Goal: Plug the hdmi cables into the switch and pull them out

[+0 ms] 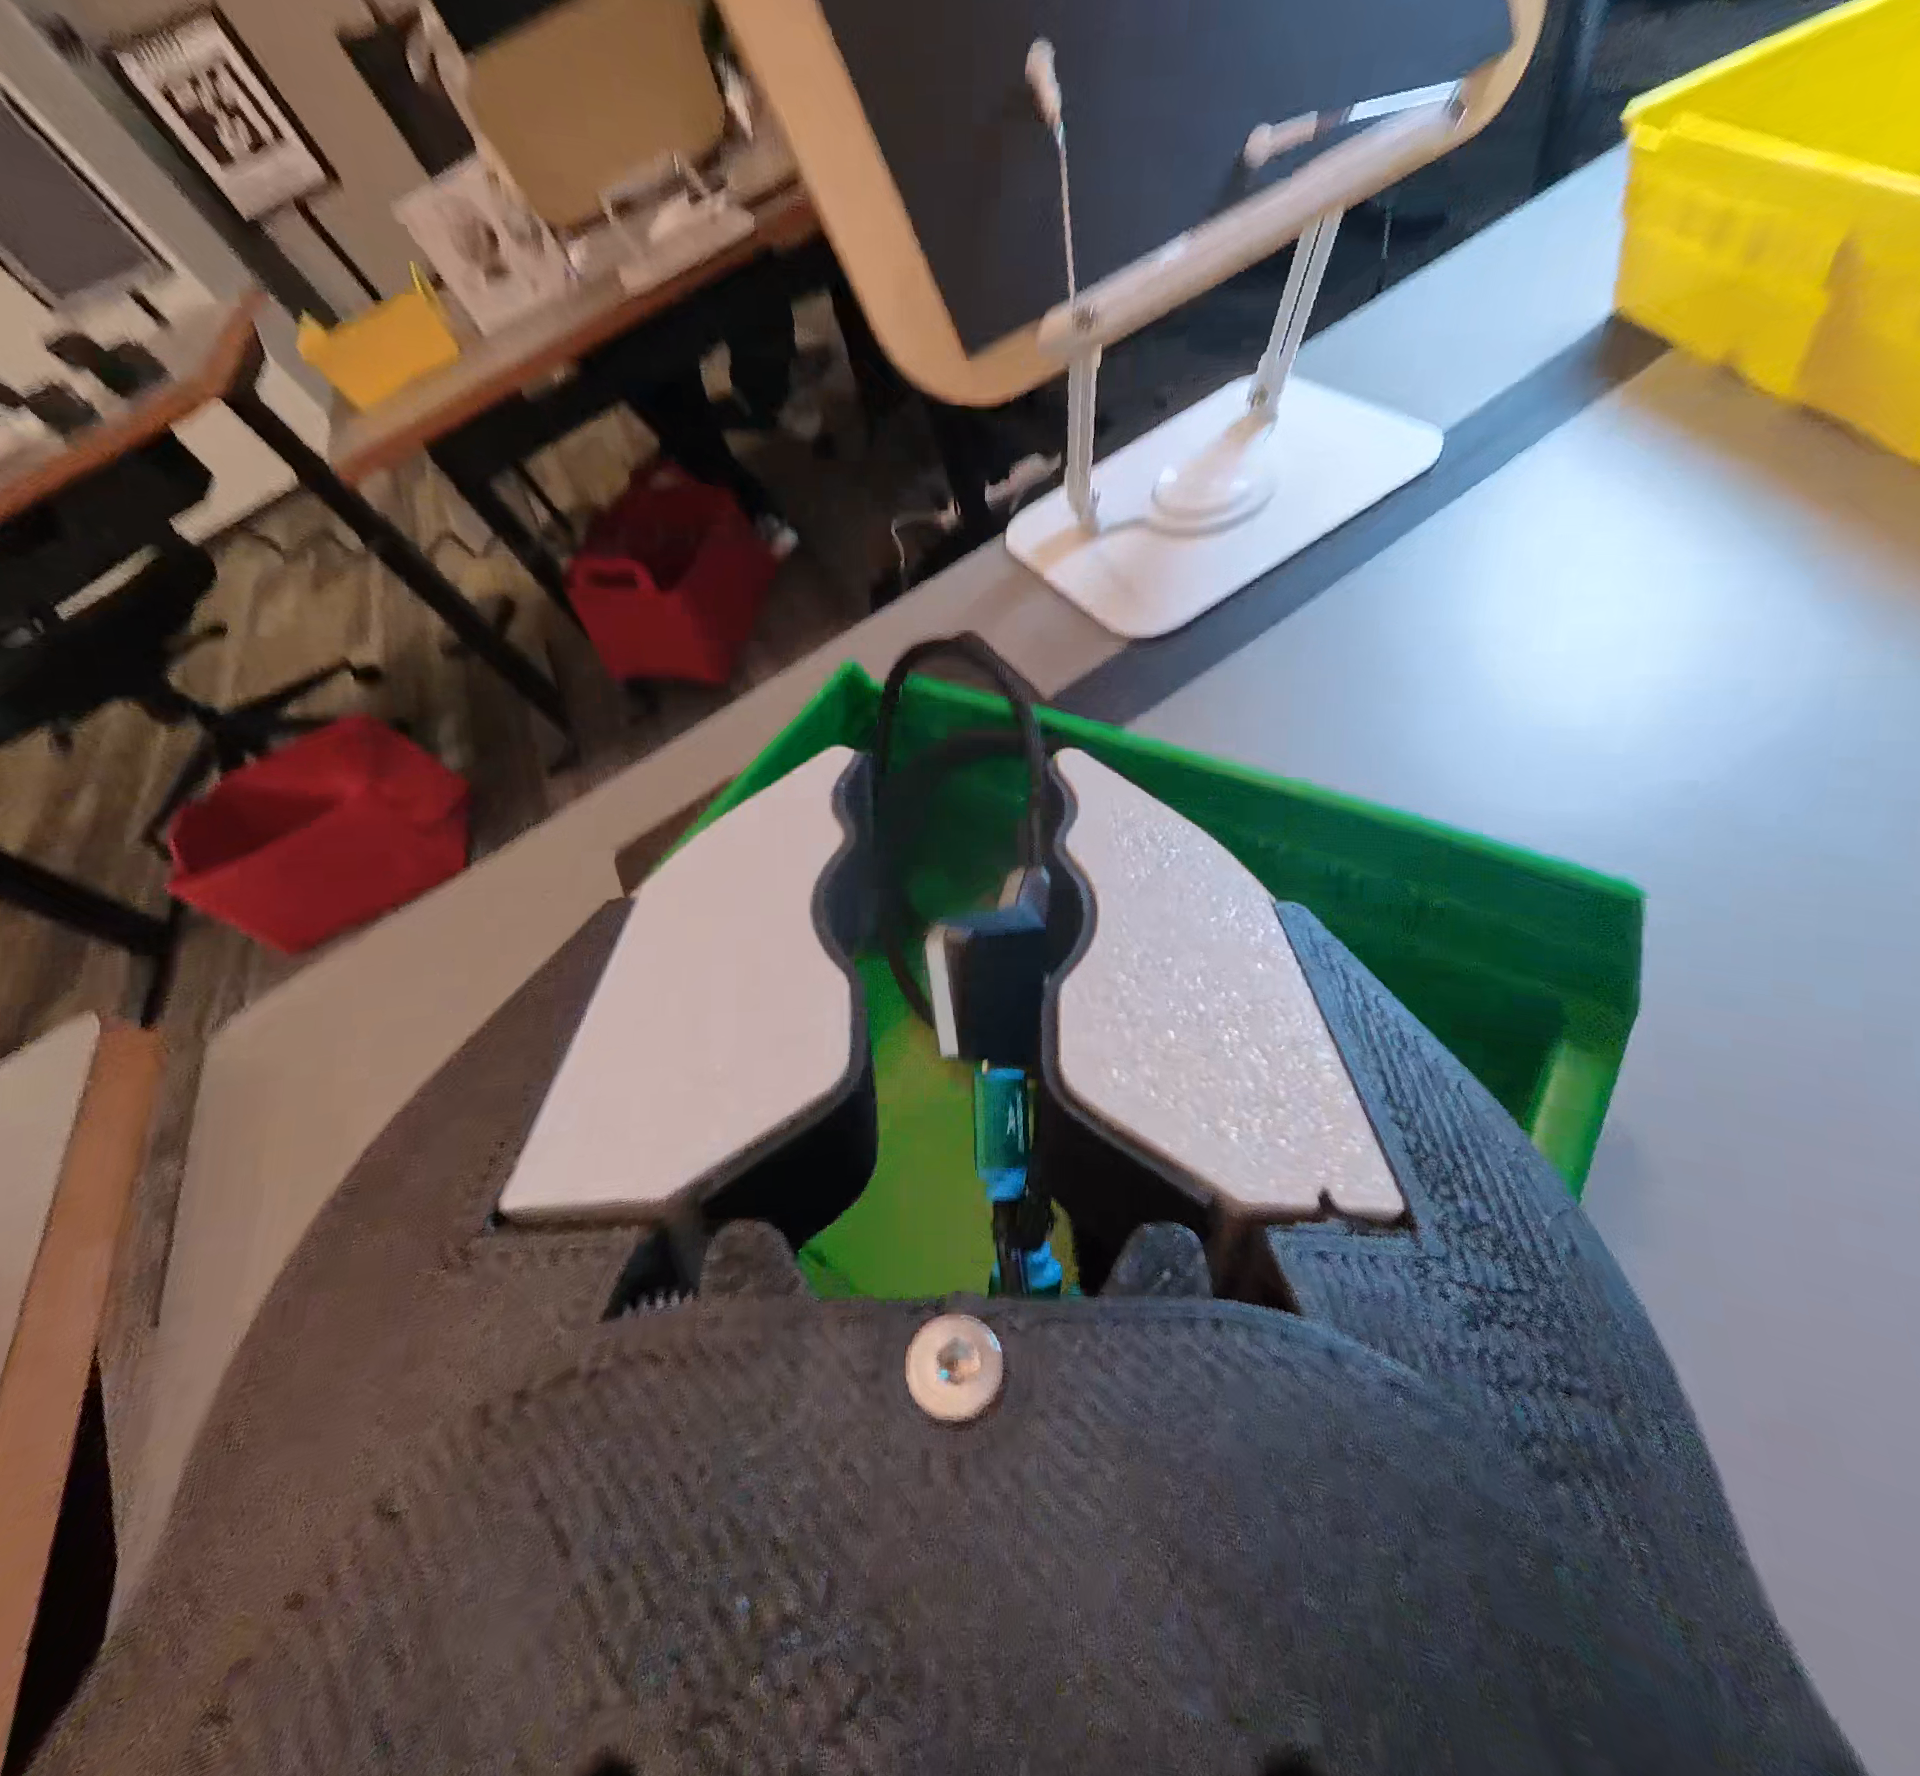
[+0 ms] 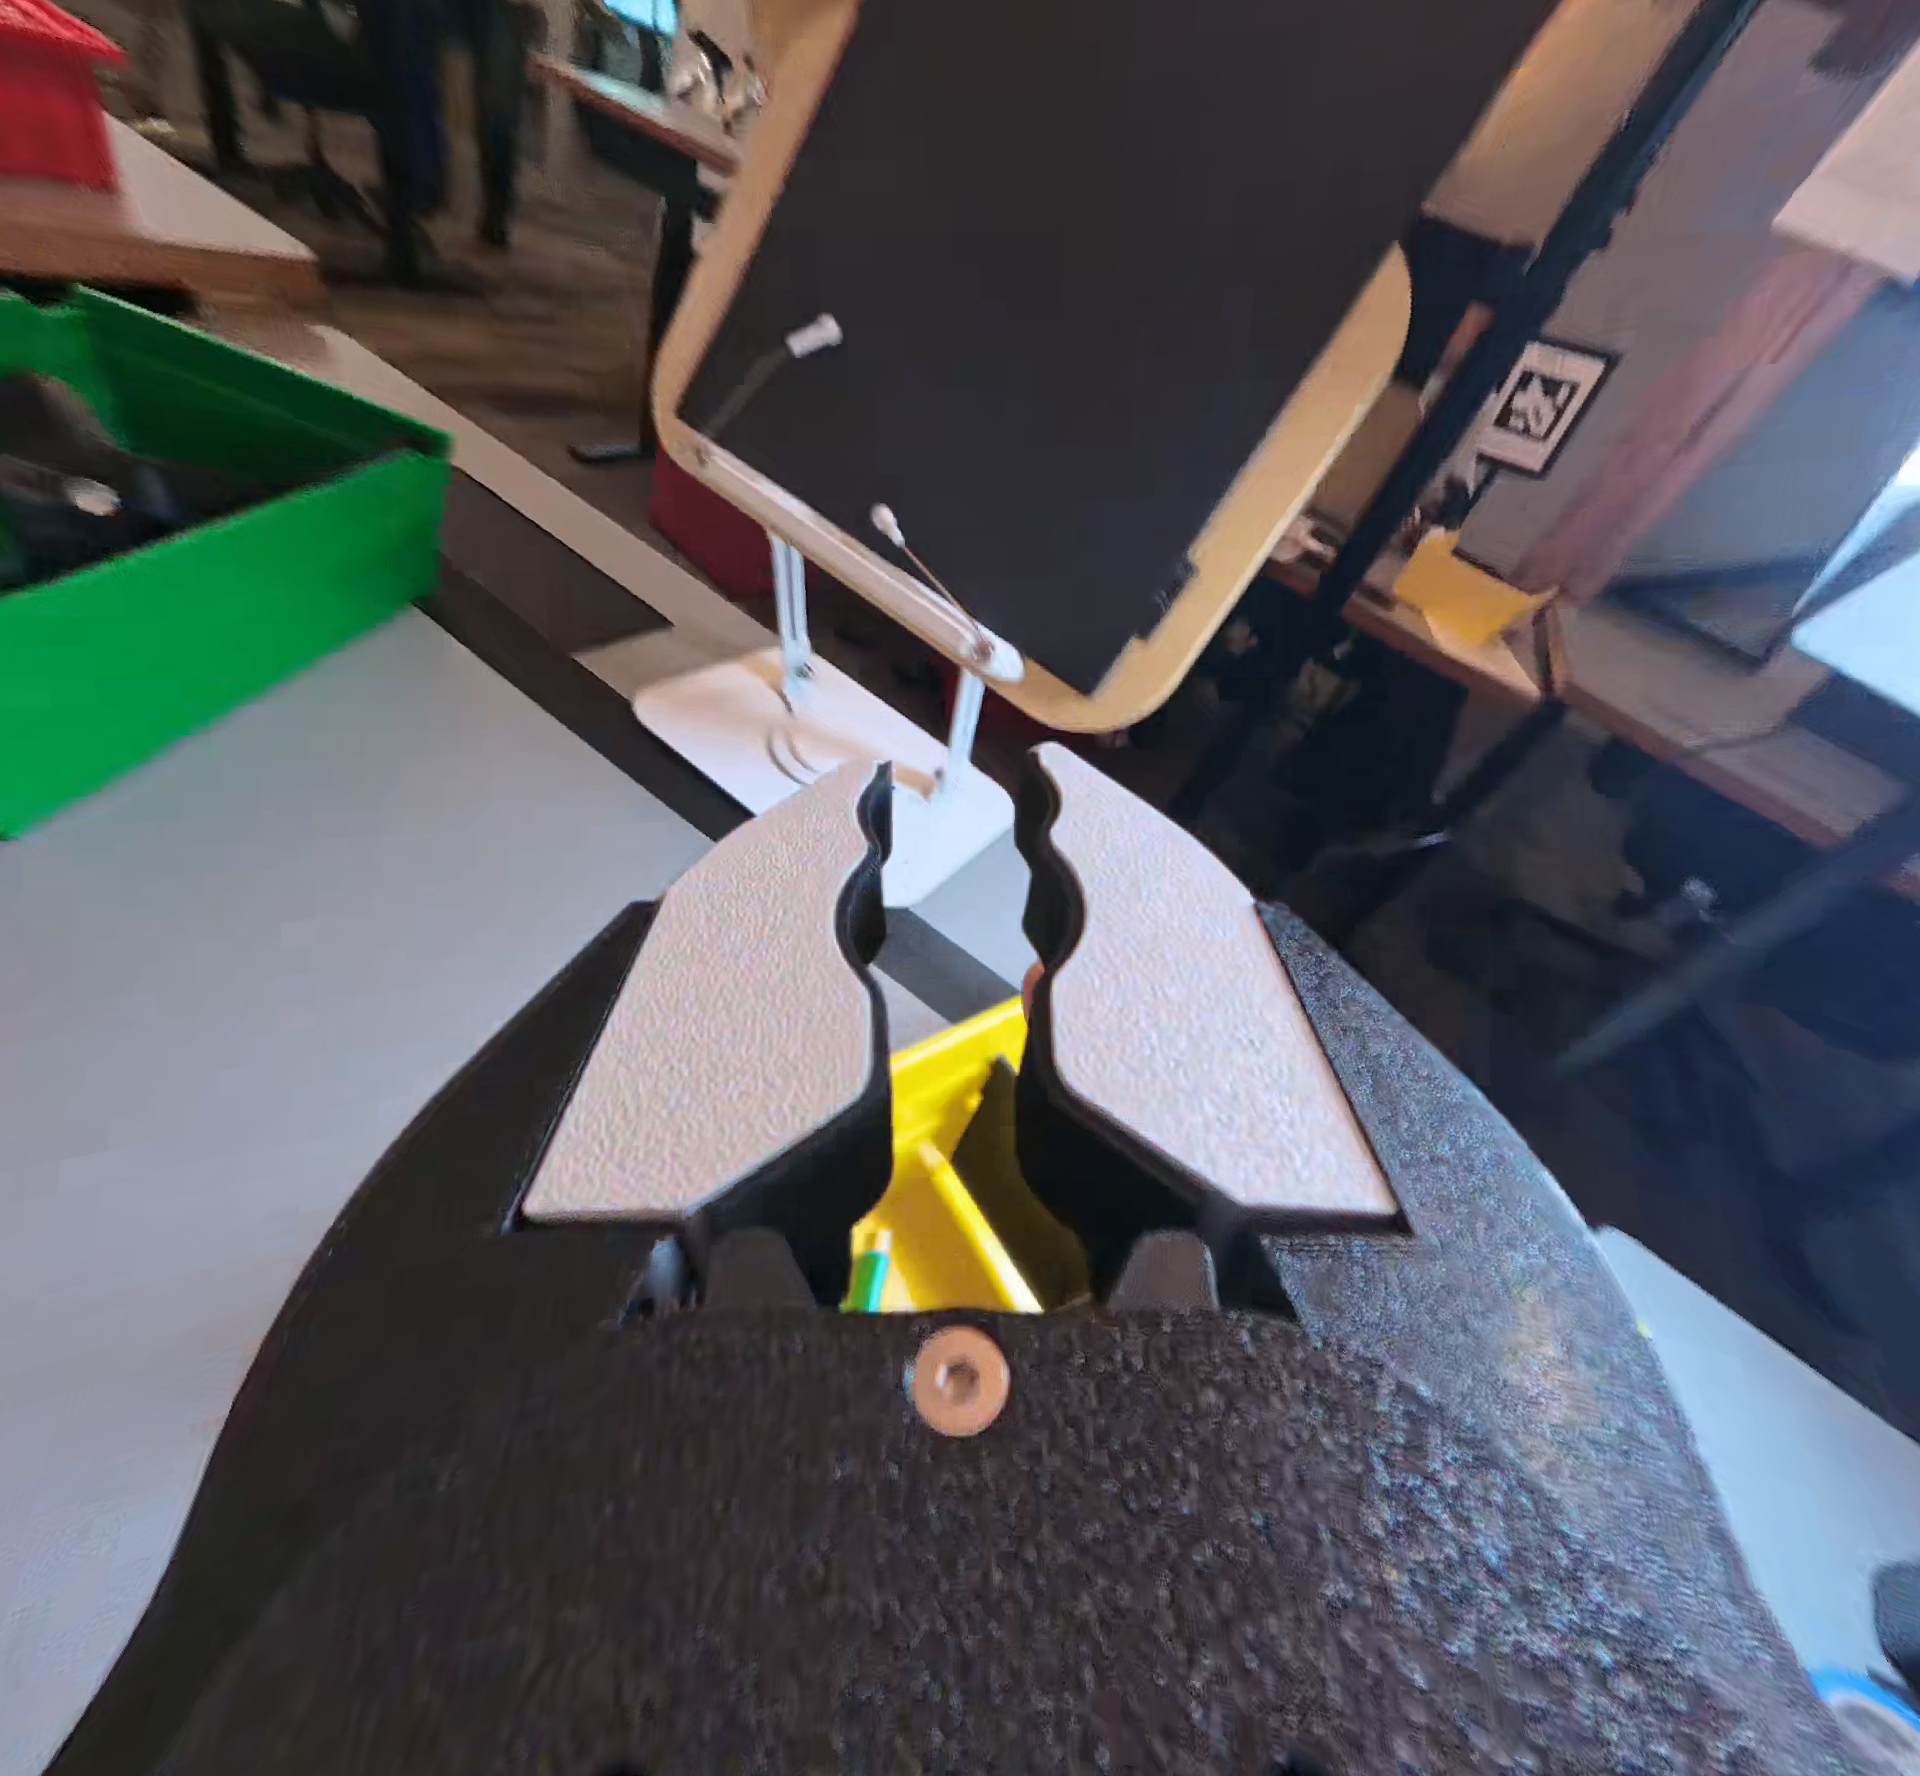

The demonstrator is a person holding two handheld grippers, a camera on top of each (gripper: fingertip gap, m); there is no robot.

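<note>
My left gripper [image 1: 958, 760] hangs over a green bin [image 1: 1351, 843] with its jaws apart. Between and below its fingers, a dark HDMI plug [image 1: 992, 973] with a silver end lies in the bin, close to the right finger and clear of the left. Its black cable [image 1: 951, 677] loops up over the bin's far rim, and a green-blue tie [image 1: 1003, 1124] wraps the cable bundle. My right gripper [image 2: 958, 765] is slightly open and empty above a yellow bin [image 2: 935, 1072]. The green bin [image 2: 208, 604] holds dark, blurred items. No switch can be made out.
A dark panel with a tan rim [image 1: 1143, 64] stands on a white stand [image 1: 1226, 521] at the grey table's [image 1: 1558, 687] far edge, also in the right wrist view [image 2: 1039, 272]. The yellow bin [image 1: 1766, 251] sits at the back right. Red baskets [image 1: 312, 833] stand on the floor beyond. Across from one pair of fingers to the other is roughly 45 centimeters. Measured from the fingertips, the dark HDMI plug [image 1: 992, 973] is 10 centimeters or so from the left gripper and 45 centimeters from the right.
</note>
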